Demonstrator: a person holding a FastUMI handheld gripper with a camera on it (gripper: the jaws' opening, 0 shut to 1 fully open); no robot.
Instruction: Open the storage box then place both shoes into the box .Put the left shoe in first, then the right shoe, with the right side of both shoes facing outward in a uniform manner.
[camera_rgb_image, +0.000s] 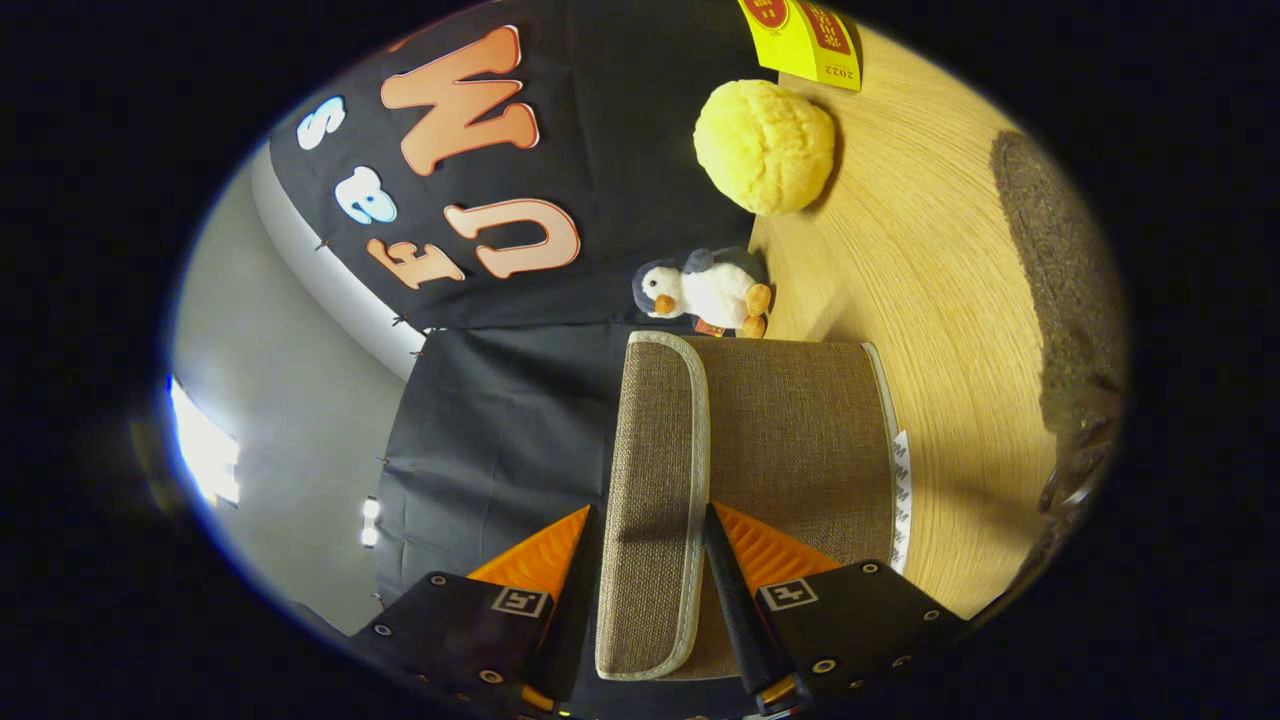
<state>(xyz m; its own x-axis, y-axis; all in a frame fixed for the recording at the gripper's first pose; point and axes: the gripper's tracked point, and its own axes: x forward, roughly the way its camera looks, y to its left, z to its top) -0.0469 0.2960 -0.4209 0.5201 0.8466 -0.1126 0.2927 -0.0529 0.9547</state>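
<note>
The storage box (800, 440) is brown woven fabric with pale grey trim and stands on the wooden table (950, 300). Its lid flap (655, 440) is lifted away from the box body and runs between my fingers. My gripper (648, 512) is shut on this flap, one finger pressing on each face near its rounded end. The view is rolled to one side, so the table surface stands upright beside the box. A dark rounded thing (1075, 480) lies past the box; I cannot tell whether it is a shoe.
A small penguin plush (705, 290) sits just beyond the box. A yellow plush ball (765, 147) and a yellow carton (805, 35) lie farther along the table. A grey-brown fuzzy mat (1060, 280) covers the table's far side.
</note>
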